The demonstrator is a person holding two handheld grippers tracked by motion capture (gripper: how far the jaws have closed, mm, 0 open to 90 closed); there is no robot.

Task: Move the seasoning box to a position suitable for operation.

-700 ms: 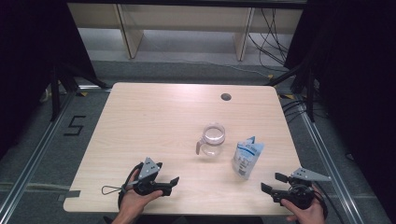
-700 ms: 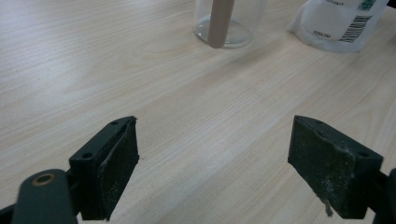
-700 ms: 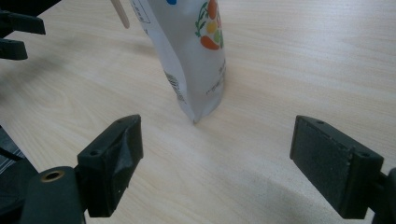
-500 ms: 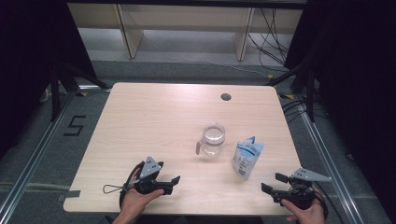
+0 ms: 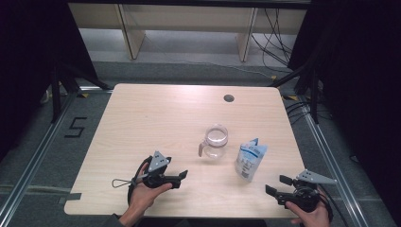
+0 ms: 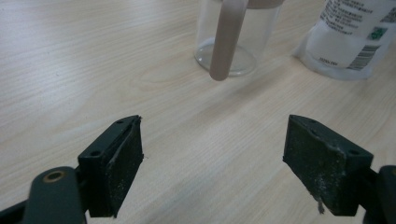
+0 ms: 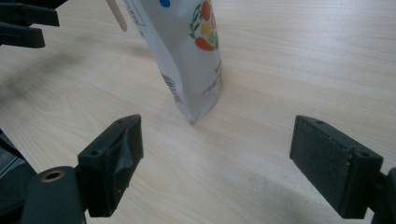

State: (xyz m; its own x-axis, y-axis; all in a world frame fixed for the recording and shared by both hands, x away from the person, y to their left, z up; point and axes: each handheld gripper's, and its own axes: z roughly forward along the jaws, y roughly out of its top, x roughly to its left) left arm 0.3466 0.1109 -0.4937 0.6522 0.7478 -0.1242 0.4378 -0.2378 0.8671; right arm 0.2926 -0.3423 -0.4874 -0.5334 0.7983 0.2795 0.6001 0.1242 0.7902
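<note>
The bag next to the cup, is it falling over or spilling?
No. The bag stands upright on the table, a little apart from the clear cup, which is upright too. Nothing is spilled, and nothing else looks odd.

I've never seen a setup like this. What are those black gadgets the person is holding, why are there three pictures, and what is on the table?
A person sits at a wooden table and holds a hand-operated tool in each hand. Each tool has two black fingers that open and close like tongs. The wide picture comes from a camera above the table: the left gripper is at its lower left, the right gripper at its lower right. The other two pictures come from small cameras riding on the tools, looking out between their own fingers. On the table stand a clear jug with a handle and a white pouch with printed labels. Both tools are open and hold nothing; the left one faces the jug, the right one faces the pouch.
</note>
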